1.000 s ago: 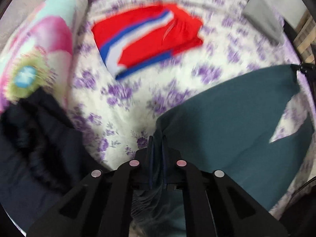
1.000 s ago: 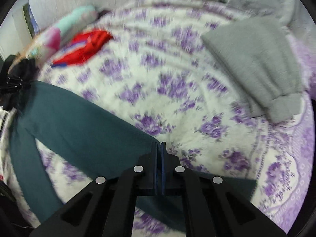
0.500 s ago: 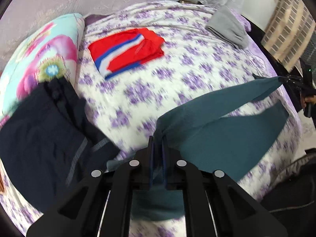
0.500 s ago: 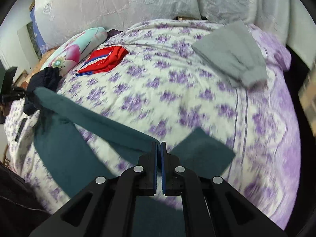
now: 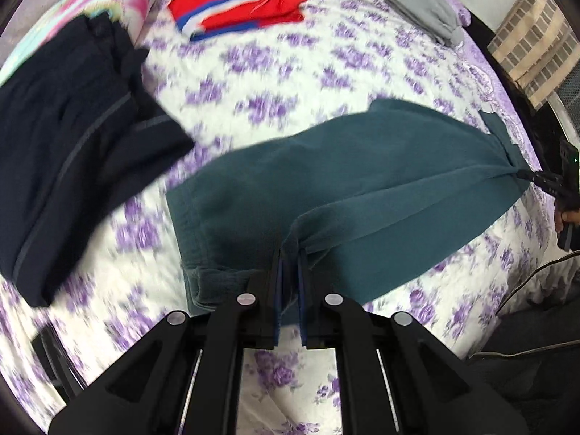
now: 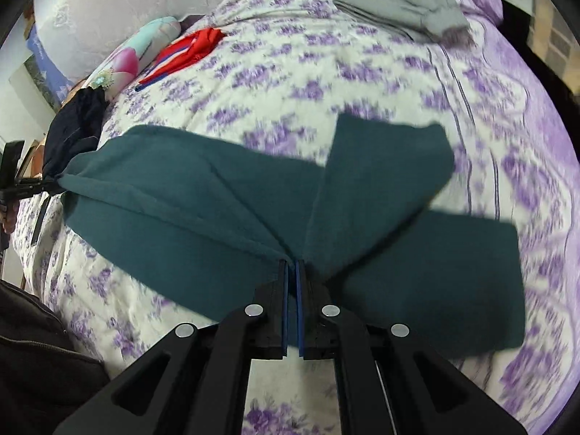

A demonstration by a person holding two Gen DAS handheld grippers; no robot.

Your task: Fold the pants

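two ends of the teal pants (image 5: 362,181), one clenched in each gripper: left gripper (image 5: 290,253), right gripper (image 6: 291,264).

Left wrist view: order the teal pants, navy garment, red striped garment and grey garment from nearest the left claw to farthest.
1. Teal pants, clamped in the left claw.
2. Navy garment, left.
3. Red striped garment, far upper left.
4. Grey garment, far upper right; close to the red one.

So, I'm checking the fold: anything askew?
Yes. The teal pants hang stretched between the left gripper and right gripper, and one leg end flops crookedly across the other.
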